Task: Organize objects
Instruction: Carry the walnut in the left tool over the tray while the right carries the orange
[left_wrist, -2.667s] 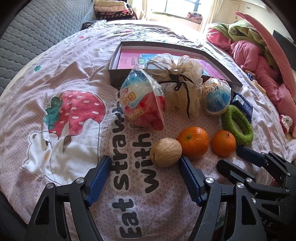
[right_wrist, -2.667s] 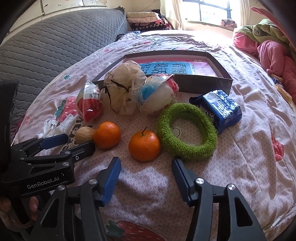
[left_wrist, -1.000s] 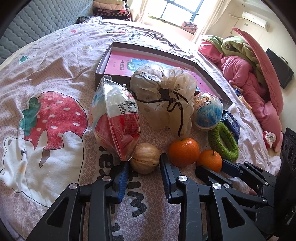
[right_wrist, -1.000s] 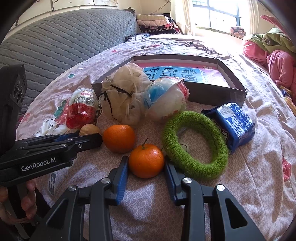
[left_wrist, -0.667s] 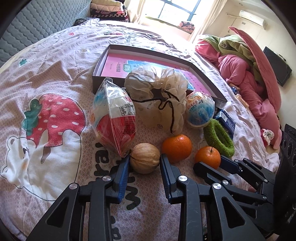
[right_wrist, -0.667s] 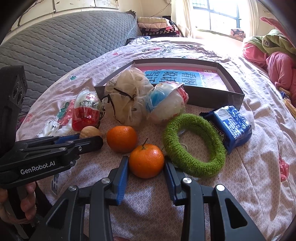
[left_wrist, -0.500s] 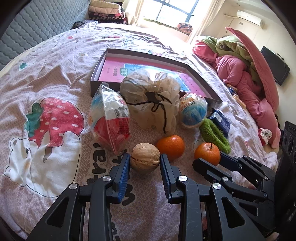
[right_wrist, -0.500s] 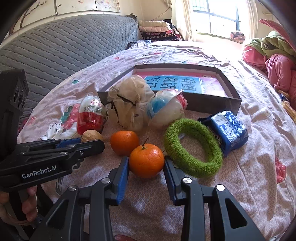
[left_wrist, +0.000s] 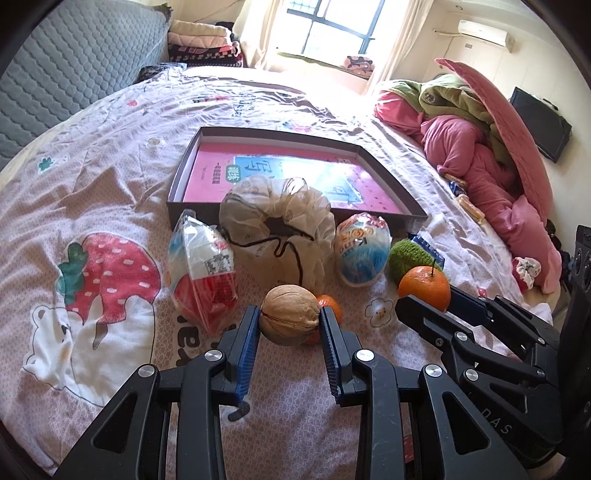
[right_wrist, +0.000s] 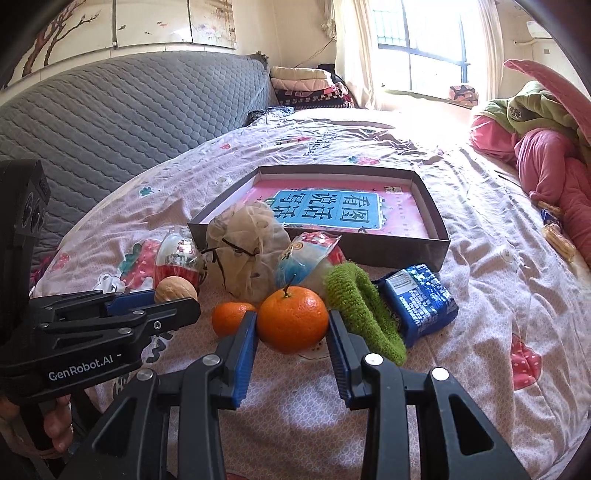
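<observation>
Your left gripper (left_wrist: 289, 320) pinches the walnut (left_wrist: 290, 318), your right gripper (right_wrist: 292, 325) the tangerine (right_wrist: 292, 323); the open box (left_wrist: 229, 133) lies straight ahead, beyond the clutter.

The left gripper (left_wrist: 289, 320), black-framed with blue ribbed pads, is clamped on a tan walnut (left_wrist: 289, 319). Beside it, the matching right gripper (right_wrist: 292, 326) grips a stemmed orange tangerine (right_wrist: 292, 319) between its pads.

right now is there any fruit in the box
No, the box holds only a pink book; both oranges are outside it.
</observation>
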